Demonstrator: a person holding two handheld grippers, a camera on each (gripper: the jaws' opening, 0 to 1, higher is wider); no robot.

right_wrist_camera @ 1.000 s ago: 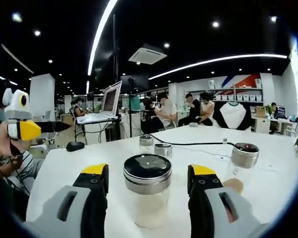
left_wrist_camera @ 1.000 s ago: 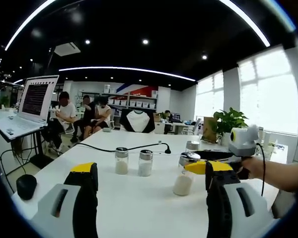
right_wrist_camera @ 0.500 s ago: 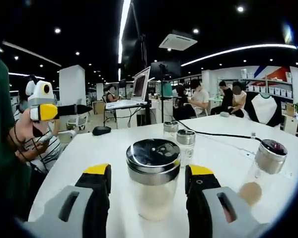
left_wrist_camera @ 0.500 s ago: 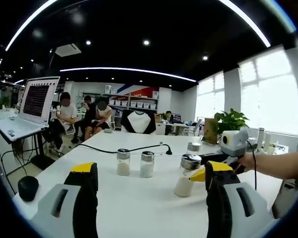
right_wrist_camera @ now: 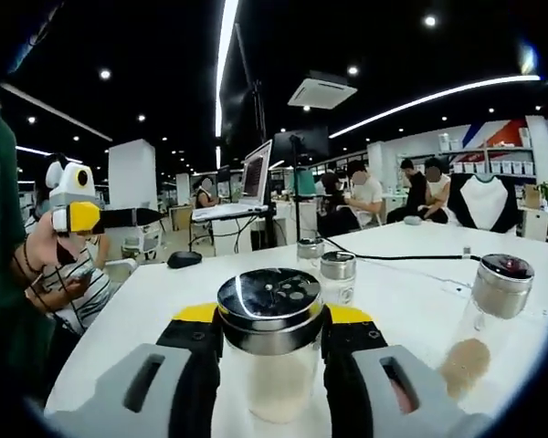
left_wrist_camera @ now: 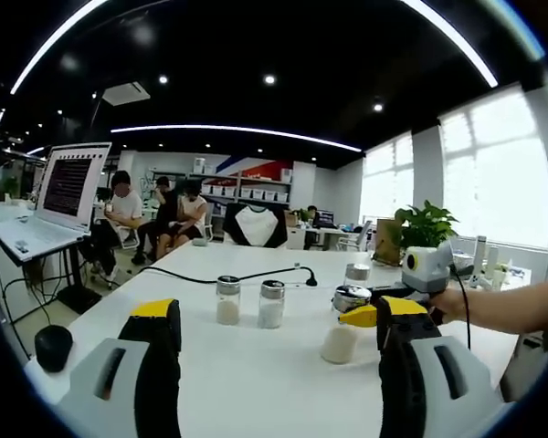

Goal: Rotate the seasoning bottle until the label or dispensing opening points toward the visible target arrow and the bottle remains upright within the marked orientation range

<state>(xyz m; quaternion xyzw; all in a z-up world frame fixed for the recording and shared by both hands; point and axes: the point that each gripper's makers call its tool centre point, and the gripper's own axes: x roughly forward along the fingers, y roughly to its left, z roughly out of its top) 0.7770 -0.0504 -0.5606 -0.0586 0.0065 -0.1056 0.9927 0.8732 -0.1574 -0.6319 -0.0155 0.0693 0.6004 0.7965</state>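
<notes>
Between my right gripper's (right_wrist_camera: 270,342) yellow-tipped jaws: the seasoning bottle (right_wrist_camera: 270,351), upright on the white table (right_wrist_camera: 146,301), both jaws clamped against its metal lid and glass. My left gripper (left_wrist_camera: 269,315) hangs above the near table edge, jaws spread wide on nothing. Beyond stand two small shakers (left_wrist_camera: 248,301) side by side, then a black cable (left_wrist_camera: 210,276); a brown-filled jar (right_wrist_camera: 487,315) sits right of the bottle.

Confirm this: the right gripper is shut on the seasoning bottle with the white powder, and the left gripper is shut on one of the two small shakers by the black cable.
Wrong on the left gripper: it is open, holding nothing, and the two small shakers stand untouched beyond it, as the left gripper view shows. The right gripper is indeed shut on the seasoning bottle.
</notes>
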